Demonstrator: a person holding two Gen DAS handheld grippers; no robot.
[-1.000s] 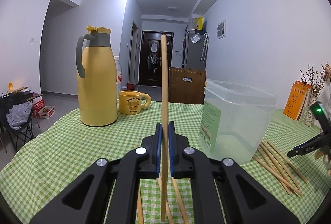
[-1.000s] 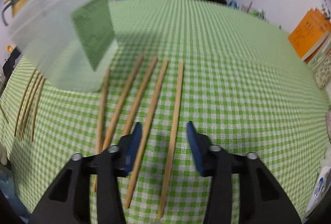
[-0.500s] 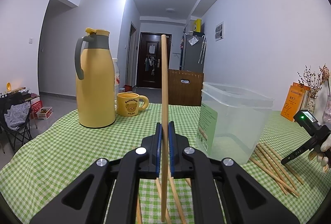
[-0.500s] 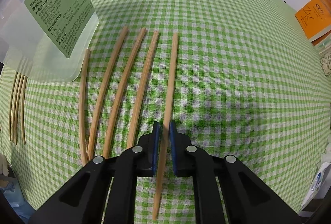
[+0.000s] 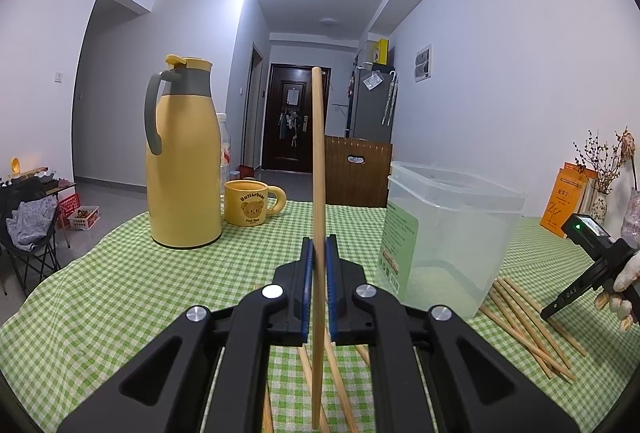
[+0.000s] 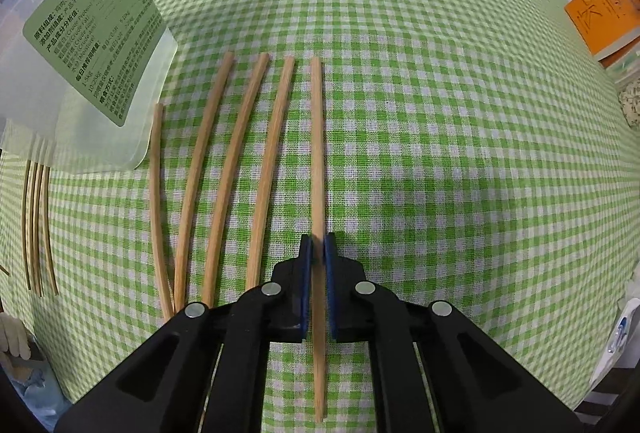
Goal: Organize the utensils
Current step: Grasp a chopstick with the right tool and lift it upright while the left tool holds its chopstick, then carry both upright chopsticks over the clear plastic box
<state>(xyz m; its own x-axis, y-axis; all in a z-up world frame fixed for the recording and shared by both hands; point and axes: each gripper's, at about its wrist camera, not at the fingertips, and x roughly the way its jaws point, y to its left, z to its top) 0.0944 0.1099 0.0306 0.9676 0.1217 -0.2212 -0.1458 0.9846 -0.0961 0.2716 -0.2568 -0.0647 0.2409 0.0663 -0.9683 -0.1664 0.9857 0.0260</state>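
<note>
Gripping one chopstick (image 5: 318, 169) upright, the left gripper (image 5: 316, 253) has its jaws closed on it, left of the clear tub (image 5: 452, 233). The right gripper (image 6: 316, 253) is pinched on the rightmost stick (image 6: 317, 153) of five lying on the checked cloth (image 6: 440, 113); whether it has left the cloth I cannot tell. Judging by this, the tidying is barely begun: the tub looks empty, four sticks (image 6: 224, 173) lie beside the held one, and thinner ones (image 6: 36, 225) wait far left. The tub's green label (image 6: 96, 45) carries Chinese print, with "Crude Protein" legible. The mug (image 5: 248, 203) reads "Butterbear".
</note>
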